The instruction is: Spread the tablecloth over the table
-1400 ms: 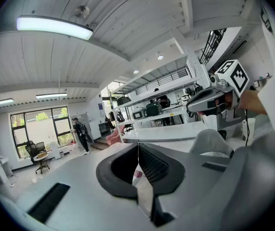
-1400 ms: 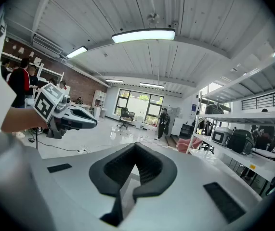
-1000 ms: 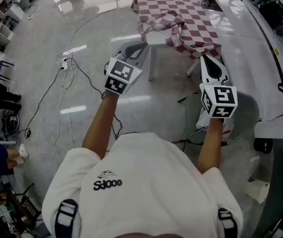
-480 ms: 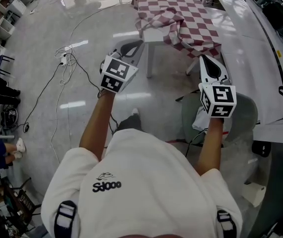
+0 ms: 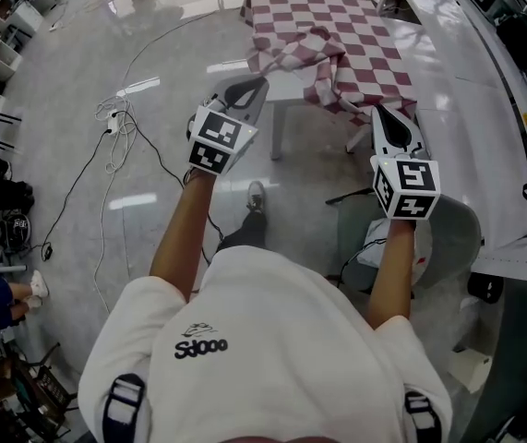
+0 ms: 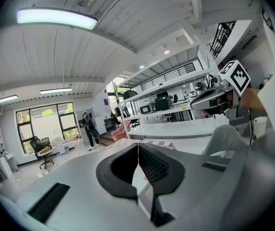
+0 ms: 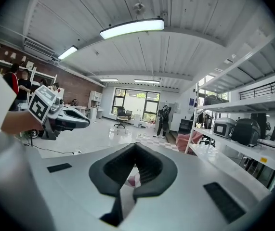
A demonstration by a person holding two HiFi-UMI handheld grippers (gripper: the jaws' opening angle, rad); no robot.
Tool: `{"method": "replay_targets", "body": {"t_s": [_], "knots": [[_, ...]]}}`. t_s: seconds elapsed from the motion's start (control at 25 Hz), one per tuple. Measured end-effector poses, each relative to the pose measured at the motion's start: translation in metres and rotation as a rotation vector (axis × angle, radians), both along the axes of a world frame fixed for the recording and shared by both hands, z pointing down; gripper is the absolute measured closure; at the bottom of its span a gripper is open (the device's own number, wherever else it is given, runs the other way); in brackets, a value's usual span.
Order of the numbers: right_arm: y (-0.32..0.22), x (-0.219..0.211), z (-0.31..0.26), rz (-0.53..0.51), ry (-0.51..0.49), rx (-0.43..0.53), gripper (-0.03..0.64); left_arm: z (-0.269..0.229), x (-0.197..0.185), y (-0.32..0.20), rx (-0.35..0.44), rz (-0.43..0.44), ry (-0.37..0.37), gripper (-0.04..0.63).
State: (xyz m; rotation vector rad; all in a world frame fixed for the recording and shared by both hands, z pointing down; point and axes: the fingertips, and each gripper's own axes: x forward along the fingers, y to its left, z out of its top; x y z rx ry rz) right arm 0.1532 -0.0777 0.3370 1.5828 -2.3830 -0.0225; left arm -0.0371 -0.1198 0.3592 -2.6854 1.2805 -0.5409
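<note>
In the head view, the red-and-white checked tablecloth (image 5: 337, 26) lies on the small white table (image 5: 286, 83) at the far side, bunched up at the near left corner so that corner shows bare. The left gripper (image 5: 257, 83) and right gripper (image 5: 381, 113) are held out just short of the table's near edge, touching neither cloth nor table. In the left gripper view the two black jaws meet in a thin line with nothing between them. In the right gripper view the jaws likewise press together and are empty, with the checked cloth seen beyond them.
</note>
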Motion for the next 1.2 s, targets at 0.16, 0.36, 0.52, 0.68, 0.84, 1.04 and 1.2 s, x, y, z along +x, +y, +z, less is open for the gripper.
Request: {"method": "replay_targets", "body": {"t_s": [0.16,0.36,0.52,0.68,0.84,1.04,1.2], "knots": [[-0.036,0.006,0.009,0.032,0.006,-0.033,0.595,0.010,0.006,-0.042,-0.030,0.022,0.004,0.566],[-0.087,0.007,0.020,0.062,0.012,-0.072,0.595,0.020,0.008,-0.096,-0.062,0.050,0.005,0.566],[-0.122,0.010,0.026,0.090,0.019,-0.093,0.595,0.023,0.007,-0.137,-0.077,0.070,0.000,0.566],[-0.156,0.010,0.033,0.109,0.016,-0.116,0.594,0.031,0.009,-0.173,-0.097,0.092,-0.014,0.566],[-0.178,0.010,0.043,0.115,0.019,-0.142,0.594,0.045,0.014,-0.197,-0.133,0.129,-0.030,0.566],[-0.201,0.004,0.062,0.126,0.001,-0.192,0.591,0.065,0.019,-0.220,-0.183,0.175,-0.038,0.558],[-0.214,-0.001,0.079,0.138,-0.015,-0.251,0.563,0.081,0.030,-0.229,-0.239,0.232,-0.046,0.488]]}}
